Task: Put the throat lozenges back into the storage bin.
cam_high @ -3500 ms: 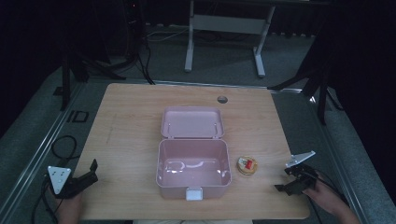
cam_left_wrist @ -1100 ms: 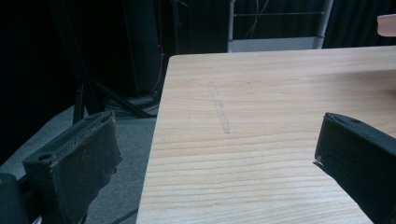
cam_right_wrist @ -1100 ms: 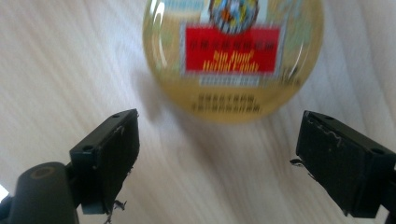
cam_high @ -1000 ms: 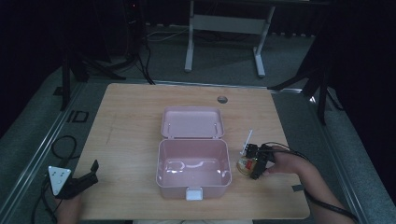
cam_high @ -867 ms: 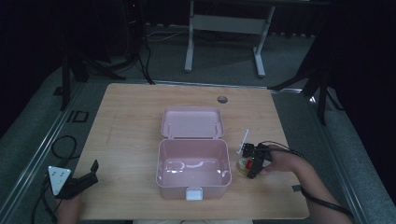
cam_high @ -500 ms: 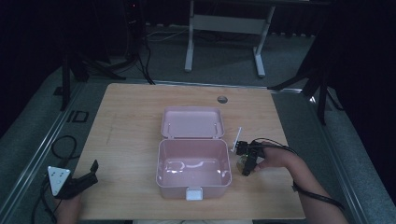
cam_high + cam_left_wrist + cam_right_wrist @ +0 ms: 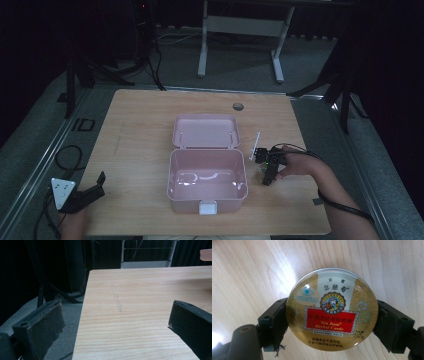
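The right gripper (image 7: 332,322) clamps a round candy tin (image 7: 332,308) by its rim, lid facing up (a grip that keeps it level), just above the table (image 7: 249,270). Just to that gripper's left in the high view stands the open pink box (image 7: 207,177), the likely destination. Far across, the left gripper (image 7: 117,332) rests wide open, idle.

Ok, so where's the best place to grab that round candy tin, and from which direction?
Grip the candy tin across its width, on opposite points of the round rim, coming straight down from above. It is flat and low with its lid facing up, so the thin side wall is the only part that offers hold. The right gripper already has it this way, beside the open pink box.
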`<state>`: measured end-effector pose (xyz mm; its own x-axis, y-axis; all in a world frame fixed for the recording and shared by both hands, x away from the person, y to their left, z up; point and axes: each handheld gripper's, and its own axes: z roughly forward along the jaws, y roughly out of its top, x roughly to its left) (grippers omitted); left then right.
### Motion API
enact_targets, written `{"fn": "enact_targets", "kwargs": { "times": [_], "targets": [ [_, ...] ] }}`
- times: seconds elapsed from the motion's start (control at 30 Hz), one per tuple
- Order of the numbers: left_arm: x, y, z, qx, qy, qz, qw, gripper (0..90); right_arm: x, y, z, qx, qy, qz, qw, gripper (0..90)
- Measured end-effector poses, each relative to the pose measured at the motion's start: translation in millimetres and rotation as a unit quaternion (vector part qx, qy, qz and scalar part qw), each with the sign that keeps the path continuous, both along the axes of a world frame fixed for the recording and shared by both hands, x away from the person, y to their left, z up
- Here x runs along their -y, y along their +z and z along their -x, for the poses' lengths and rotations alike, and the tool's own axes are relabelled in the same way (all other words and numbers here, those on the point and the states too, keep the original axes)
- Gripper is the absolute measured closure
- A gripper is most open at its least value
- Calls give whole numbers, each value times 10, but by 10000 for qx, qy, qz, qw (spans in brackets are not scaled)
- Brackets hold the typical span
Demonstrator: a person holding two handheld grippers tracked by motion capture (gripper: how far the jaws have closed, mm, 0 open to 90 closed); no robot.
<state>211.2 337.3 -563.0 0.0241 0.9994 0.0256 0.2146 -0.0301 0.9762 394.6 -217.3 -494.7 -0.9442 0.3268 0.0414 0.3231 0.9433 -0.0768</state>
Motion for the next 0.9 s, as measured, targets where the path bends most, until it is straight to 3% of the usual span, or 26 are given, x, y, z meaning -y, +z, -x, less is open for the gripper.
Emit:
{"fn": "enact_targets", "kwargs": {
  "times": [0.53,0.9],
  "targets": [
    [3,1,-4,-16,9,-7,10000,4,104,560,175,-212,178,84,9996,201],
    [3,1,-5,-21,8,-3,10000,4,34,1136,224,183,233,-10,9996,201]
  ]
}}
